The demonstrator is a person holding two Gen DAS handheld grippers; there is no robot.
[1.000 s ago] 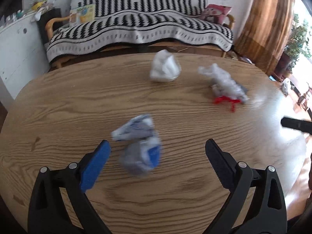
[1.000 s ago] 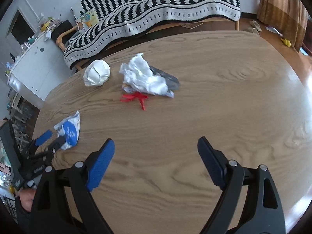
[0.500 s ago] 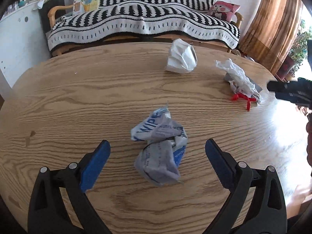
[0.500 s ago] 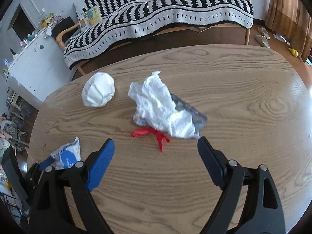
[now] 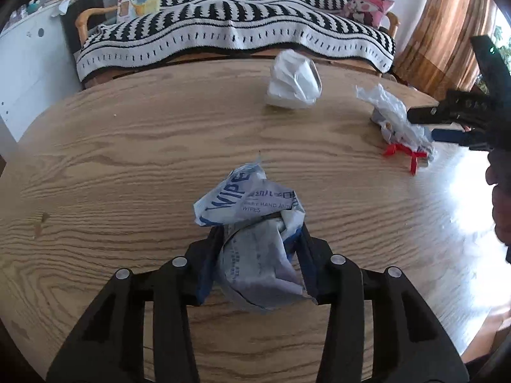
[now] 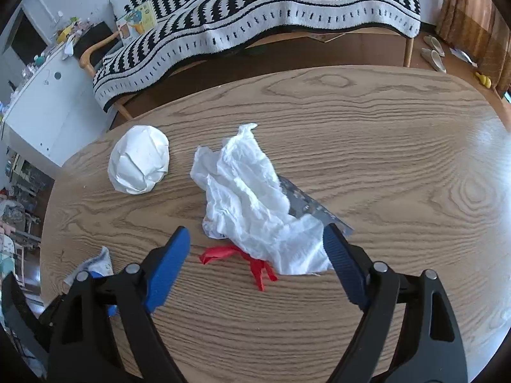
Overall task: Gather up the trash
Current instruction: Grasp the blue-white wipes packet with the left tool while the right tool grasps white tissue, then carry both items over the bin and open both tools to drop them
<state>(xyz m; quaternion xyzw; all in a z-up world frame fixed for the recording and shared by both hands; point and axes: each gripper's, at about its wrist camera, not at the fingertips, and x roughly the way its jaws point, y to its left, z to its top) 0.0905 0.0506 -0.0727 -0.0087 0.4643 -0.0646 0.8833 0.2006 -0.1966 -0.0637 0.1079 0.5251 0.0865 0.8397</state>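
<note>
My left gripper (image 5: 255, 252) is shut on a crumpled blue and white wipes wrapper (image 5: 252, 223) low over the oval wooden table (image 5: 127, 159). My right gripper (image 6: 255, 255) is open, its jaws on either side of the near end of a crumpled white tissue (image 6: 255, 204) that lies on a grey wrapper (image 6: 306, 206) with a red strip (image 6: 252, 260) beside it. A white paper ball (image 6: 139, 159) lies at the far left. In the left wrist view the paper ball (image 5: 293, 79) and the tissue pile (image 5: 396, 118) lie farther back.
A sofa with a black and white striped blanket (image 5: 236, 25) stands behind the table. A white cabinet (image 6: 41, 95) is at the left, a brown curtain (image 5: 447, 25) at the right. Slippers (image 6: 432, 52) lie on the floor.
My left gripper has closed on the wipes wrapper. My right gripper has moved forward, so the tissue now lies between its open jaws.
</note>
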